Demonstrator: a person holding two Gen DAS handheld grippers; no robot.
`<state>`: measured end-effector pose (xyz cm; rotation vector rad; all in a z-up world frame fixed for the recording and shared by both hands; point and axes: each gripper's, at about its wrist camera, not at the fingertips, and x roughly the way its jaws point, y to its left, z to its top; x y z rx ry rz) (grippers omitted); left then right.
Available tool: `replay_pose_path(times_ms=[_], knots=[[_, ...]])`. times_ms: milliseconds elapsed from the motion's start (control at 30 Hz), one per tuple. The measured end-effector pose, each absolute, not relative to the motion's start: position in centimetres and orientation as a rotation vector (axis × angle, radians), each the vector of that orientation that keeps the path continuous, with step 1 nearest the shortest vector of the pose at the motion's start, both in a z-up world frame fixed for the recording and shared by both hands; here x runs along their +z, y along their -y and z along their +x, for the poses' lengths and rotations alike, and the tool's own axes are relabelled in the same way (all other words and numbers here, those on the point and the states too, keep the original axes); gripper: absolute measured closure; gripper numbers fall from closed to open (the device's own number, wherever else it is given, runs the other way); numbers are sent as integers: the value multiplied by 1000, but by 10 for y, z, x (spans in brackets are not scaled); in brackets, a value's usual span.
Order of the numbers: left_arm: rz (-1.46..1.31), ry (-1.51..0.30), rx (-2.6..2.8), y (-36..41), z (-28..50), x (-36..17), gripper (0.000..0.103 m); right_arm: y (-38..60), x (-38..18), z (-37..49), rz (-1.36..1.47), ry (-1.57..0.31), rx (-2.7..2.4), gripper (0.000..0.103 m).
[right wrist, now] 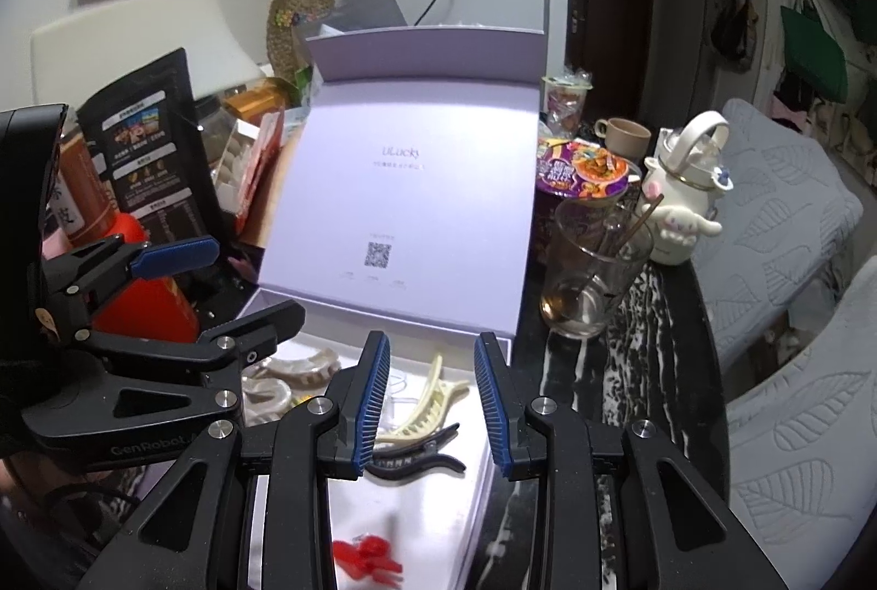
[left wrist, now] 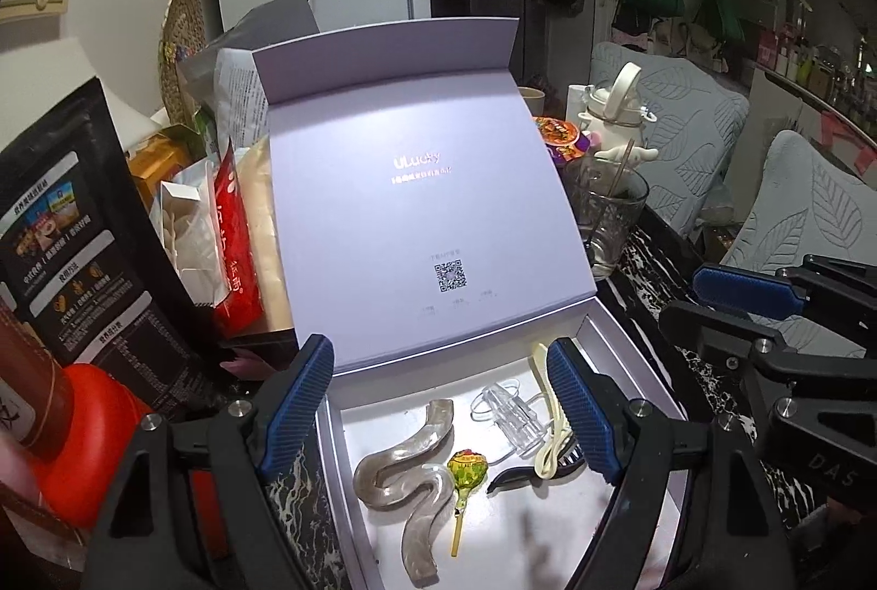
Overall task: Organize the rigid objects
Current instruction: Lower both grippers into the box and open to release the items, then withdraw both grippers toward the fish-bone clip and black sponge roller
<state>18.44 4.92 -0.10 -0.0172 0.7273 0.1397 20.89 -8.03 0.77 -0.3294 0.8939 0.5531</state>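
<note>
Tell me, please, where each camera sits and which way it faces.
Left wrist: on the left gripper, looking down into the open lilac box; own blue-padded fingers and the right gripper show.
Right wrist: on the right gripper, facing the same box; own fingers, and the left gripper at left.
Shared: box, cream hair clip, drinking glass.

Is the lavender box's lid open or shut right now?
Open. The lid stands tilted back behind the box, its printed inside facing the camera, and the black clip and lollipop inside lie exposed.
</note>
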Motion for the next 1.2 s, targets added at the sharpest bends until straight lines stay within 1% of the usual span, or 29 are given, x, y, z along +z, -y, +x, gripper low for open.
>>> replay_pose_path(times_ms=[300, 400, 567, 667, 733, 767, 800, 967, 1100, 1200], knots=[[-20, -655, 143, -35, 160, 24, 22, 86, 36, 191, -319, -835, 548, 70], [-21, -660, 138, -33, 149, 26, 22, 91, 43, 183, -293, -820, 543, 64], [-39, -654, 153, -32, 124, 29, 22, 94, 46, 165, -295, -824, 546, 64], [-41, -653, 163, -31, 112, 30, 22, 99, 49, 151, -295, -825, 546, 61], [-44, -652, 173, -31, 104, 30, 17, 102, 52, 141, -297, -824, 544, 59], [-45, -651, 180, -30, 98, 30, 10, 104, 53, 137, -297, -823, 543, 59], [-44, -651, 183, -30, 95, 30, 5, 106, 54, 132, -298, -824, 542, 58], [-18, -656, 187, -20, 72, 28, 5, 118, 57, 111, -297, -826, 528, 51], [10, -658, 164, -11, 53, 25, 5, 128, 55, 92, -292, -833, 522, 42], [2, -666, 148, -8, 39, 19, 5, 134, 51, 78, -297, -835, 520, 38]])
